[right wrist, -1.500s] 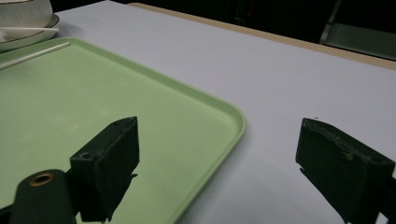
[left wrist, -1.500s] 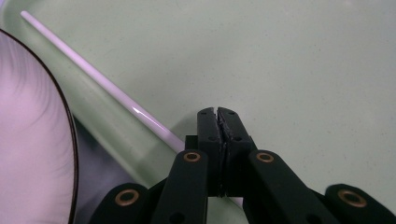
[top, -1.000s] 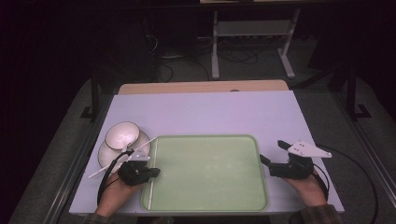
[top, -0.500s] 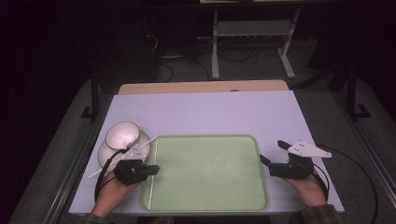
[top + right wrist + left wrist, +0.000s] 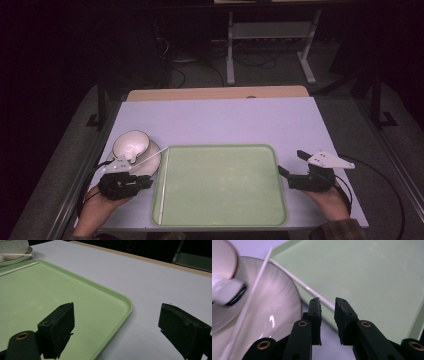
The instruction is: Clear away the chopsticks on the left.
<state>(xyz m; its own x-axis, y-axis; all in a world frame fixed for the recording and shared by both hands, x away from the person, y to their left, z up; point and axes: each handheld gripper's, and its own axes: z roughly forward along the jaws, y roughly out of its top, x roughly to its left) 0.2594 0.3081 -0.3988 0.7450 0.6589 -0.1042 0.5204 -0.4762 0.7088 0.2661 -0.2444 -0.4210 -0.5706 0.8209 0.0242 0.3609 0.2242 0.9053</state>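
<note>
A pale green tray (image 5: 225,185) lies in the middle of the table. A thin white stick (image 5: 163,187) rests inside it along its left edge, also seen as the stick (image 5: 307,287) just ahead of my left jaws. My left gripper (image 5: 149,181) hovers beside the tray's left rim, in front of a white plate (image 5: 150,162) that carries a white bowl (image 5: 130,144). Its jaws have just been opening, and the left gripper (image 5: 327,300) has a narrow gap with nothing in it. My right gripper (image 5: 291,162) stands wide open and empty by the tray's right rim.
A second white stick (image 5: 147,156) lies across the plate. The lilac table top (image 5: 225,120) stretches bare behind the tray. A wooden strip (image 5: 215,93) runs along the far edge, and a metal stand (image 5: 270,30) rises beyond it. The table's right edge is close to my right hand.
My left gripper has drawn back to the left, off the tray's edge toward the plate, and its jaws have parted. The white stick lies free in the tray. The right gripper has not moved.
</note>
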